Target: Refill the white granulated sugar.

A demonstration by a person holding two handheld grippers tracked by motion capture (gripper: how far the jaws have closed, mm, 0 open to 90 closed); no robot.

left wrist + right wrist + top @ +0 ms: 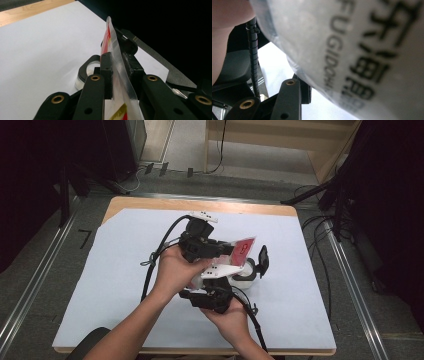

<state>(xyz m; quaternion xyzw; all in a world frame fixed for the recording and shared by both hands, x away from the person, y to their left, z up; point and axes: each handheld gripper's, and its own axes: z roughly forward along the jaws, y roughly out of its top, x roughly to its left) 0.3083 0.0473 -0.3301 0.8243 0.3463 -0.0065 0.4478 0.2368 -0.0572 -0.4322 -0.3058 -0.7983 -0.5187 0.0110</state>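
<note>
Forearms enter the high view from the bottom edge and meet over the middle of the table (125,270), which is covered with a pale sheet. On the left, the left gripper (222,249) is clamped on a red-and-clear plastic packet (243,248); its own view shows the two black jaws pressed against both sides of the packet's (117,65) crinkled transparent seam, with red and yellow print beside that seam and the packet standing edge-on, rising away from the jaws. Below and beyond it in that view sits a small clear round container (86,75) with a black ring on the white sheet. Further right in the high view, the right gripper (212,297) is held close under the left one, and the container (247,275) with a black lid (262,260) tilted up beside it lies just right of the grippers. From the right gripper view, the packet's (352,50) pale, cloudy face with dark printed characters hangs very close above one visible jaw; whether that gripper is clenched or released cannot be told.
</note>
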